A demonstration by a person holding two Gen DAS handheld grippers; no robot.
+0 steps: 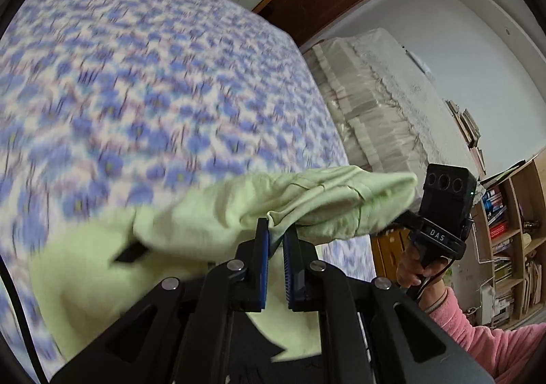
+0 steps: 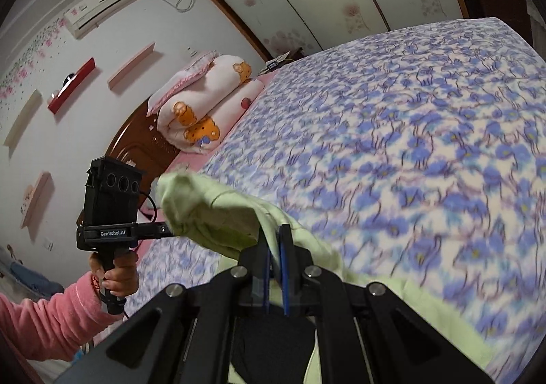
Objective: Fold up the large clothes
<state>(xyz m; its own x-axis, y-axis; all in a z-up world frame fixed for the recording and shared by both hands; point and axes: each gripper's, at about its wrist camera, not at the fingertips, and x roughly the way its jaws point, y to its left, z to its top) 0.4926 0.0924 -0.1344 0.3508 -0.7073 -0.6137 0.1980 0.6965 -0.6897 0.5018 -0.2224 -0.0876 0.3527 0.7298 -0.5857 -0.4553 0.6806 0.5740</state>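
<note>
Pale green garment point(image 1: 218, 213) hangs lifted above the blue-flowered bedspread point(image 1: 153, 77), stretched between the left gripper point(image 1: 275, 230) and the right gripper point(image 2: 274, 240), each with its jaws pinched tight on a fold of the cloth, both held by hands in pink sleeves point(image 2: 44, 315).

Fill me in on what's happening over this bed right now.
A person in a pink sleeve holds a two-finger gripper in each hand and is folding a pale green garment over a bed with a blue flowered cover. The left gripper and the right gripper are each shut on the garment's cloth, which stretches between them, raised off the cover. The rest of the garment hangs below, out of clear view. No fold is laid down yet.
</note>
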